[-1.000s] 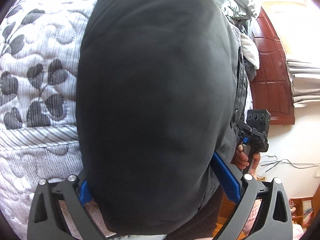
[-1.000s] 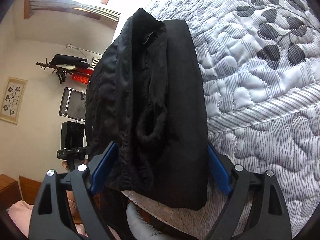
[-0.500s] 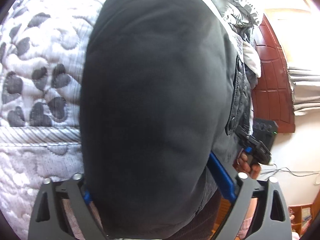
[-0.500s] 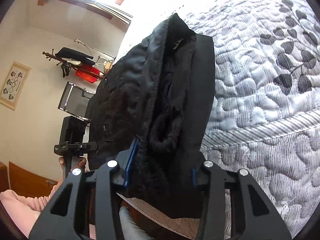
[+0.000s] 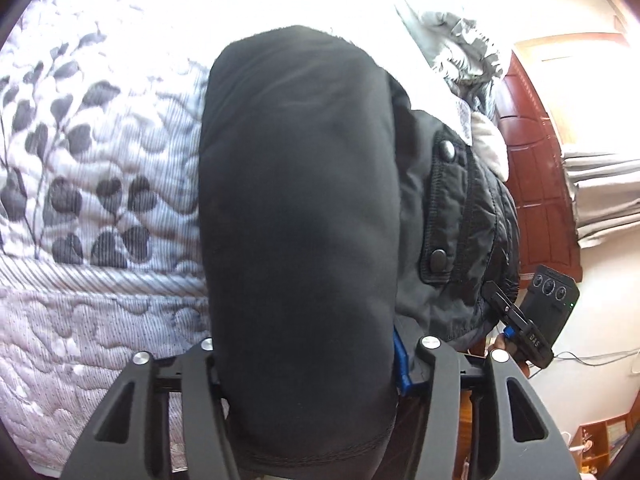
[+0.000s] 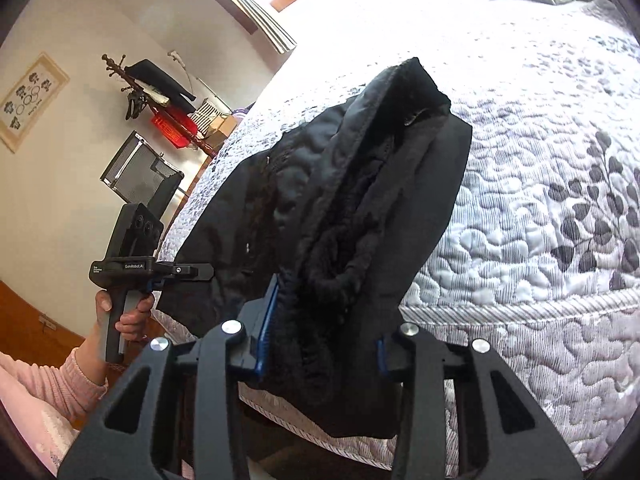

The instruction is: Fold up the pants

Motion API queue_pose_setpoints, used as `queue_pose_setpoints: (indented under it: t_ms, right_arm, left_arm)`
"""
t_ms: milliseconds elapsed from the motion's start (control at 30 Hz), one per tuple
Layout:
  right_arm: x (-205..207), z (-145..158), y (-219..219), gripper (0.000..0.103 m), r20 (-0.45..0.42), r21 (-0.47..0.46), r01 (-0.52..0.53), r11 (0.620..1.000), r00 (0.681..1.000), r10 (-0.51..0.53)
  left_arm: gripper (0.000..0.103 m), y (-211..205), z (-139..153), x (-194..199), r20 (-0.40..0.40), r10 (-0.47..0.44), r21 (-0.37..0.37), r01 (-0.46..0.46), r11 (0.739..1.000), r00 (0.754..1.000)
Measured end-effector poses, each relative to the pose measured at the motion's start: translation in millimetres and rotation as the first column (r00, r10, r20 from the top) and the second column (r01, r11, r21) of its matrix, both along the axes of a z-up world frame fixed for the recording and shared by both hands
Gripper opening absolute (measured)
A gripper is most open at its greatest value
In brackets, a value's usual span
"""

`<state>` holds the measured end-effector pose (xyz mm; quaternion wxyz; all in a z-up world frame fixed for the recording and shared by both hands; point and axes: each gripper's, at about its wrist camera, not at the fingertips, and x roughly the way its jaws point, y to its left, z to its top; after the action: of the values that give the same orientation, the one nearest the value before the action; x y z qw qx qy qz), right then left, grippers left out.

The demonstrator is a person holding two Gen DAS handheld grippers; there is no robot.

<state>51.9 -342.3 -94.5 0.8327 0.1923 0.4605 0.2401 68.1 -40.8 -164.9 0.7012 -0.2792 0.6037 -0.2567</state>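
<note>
The black pants (image 5: pixel 300 240) are folded into a thick bundle that hangs over the near edge of the bed. My left gripper (image 5: pixel 308 364) is shut on the smooth hem end of the bundle; the cloth hides its fingertips. My right gripper (image 6: pixel 320 344) is shut on the fleece-lined waist end of the pants (image 6: pixel 360 220). The other gripper shows in each view: the right one in the left wrist view (image 5: pixel 532 320), the left one in the right wrist view (image 6: pixel 140 264), held by a hand in a pink sleeve.
The bed's quilt (image 6: pixel 540 220) is white with a grey leaf print and a striped border. Grey bedding (image 5: pixel 460 40) is piled at the far end. A red-brown wooden door (image 5: pixel 540 200), a coat rack (image 6: pixel 152 96) and a wooden floor lie beside the bed.
Both grippers have closed on the ends of the pants bundle. The bundle has been pulled back toward the bed's near edge, so more quilt shows beyond it.
</note>
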Motion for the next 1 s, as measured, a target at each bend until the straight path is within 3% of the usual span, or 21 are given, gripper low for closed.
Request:
queue_pose_setpoints:
  t_ms: [300,500,633,767,833,933,1000]
  right_arm:
    - [49,32,20,0.035,0.116,-0.078,-0.023,0.997,0.993,0.032]
    - [110,36,27,0.035,0.147,-0.076,-0.047,0.996,0.987,0.058]
    - [160,14,24,0.035,0.107,-0.047,-0.065,0.997,0.992,0.07]
    - [198,-27,19,0.035,0.017,-0.026,-0.06,0.998,0.998,0.06]
    - [209,-45,15,0.036,-0.021,-0.029,-0.046,0.999,0.999,0.045]
    - [216,-67,-6,0.037,-0.069,0.058,-0.009,0.998,0.998,0.013]
    - [217,-79,-12,0.039,-0.095,0.069,-0.003,0.998,0.995,0.01]
  left_arm:
    - [0.052,19,37,32,0.114,0.058,-0.033,-0.055,0.998,0.992]
    - [0.052,34,54,65,0.176,0.106,-0.026,-0.103,0.994,0.979]
    - [0.052,41,46,90,0.189,0.122,0.001,-0.125,0.992,0.974]
    - [0.052,49,20,115,0.15,0.14,0.038,-0.147,0.988,0.979]
    - [0.054,44,13,117,0.15,0.124,0.059,-0.134,0.989,0.981]
    - [0.057,38,7,110,0.199,0.115,0.068,-0.131,0.989,0.973]
    - [0.06,38,1,108,0.197,0.103,0.068,-0.119,0.991,0.975]
